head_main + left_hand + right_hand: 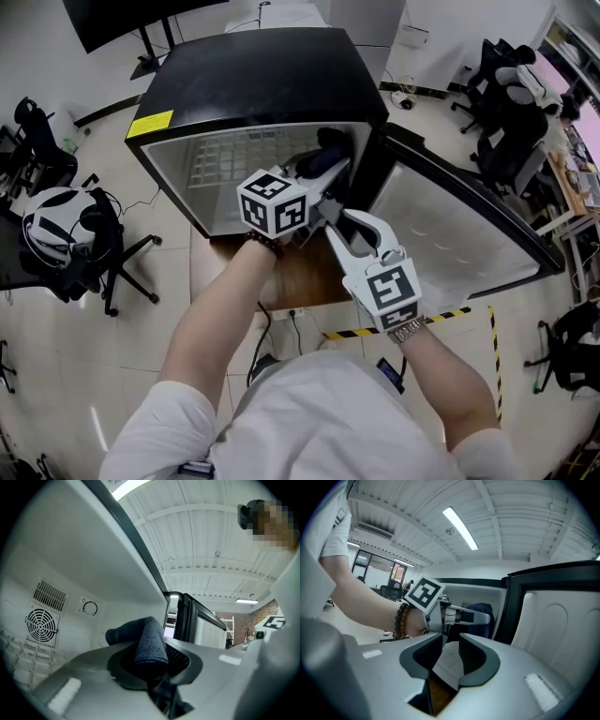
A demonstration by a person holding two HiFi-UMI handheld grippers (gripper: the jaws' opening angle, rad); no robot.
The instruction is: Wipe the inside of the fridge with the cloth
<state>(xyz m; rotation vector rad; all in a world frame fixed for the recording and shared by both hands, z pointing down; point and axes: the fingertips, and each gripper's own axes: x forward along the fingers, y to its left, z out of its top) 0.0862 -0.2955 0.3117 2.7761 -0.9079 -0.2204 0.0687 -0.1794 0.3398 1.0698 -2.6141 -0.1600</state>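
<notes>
Pale office floor (pixel 94 309) surrounds the black fridge (pixel 272 80) at twelve o'clock, its door (pixel 459 225) swung open toward three o'clock; the left claw (pixel 152 663) is inside at the right of the opening, clenched on the dark blue cloth (pixel 149 637); the right claw (pixel 450 656) hangs just outside, slightly parted and empty. Wiping seems to be in hand; the next stroke calls for pressing the cloth flat on a wall and sweeping toward the fan vent (pixel 41 623) at nine o'clock.

Left gripper (pixel 154 667) level inside the fridge (pixel 272 75), clamped on the cloth (pixel 150 641), right gripper (pixel 446 654) just outside, jaws apart, empty
</notes>
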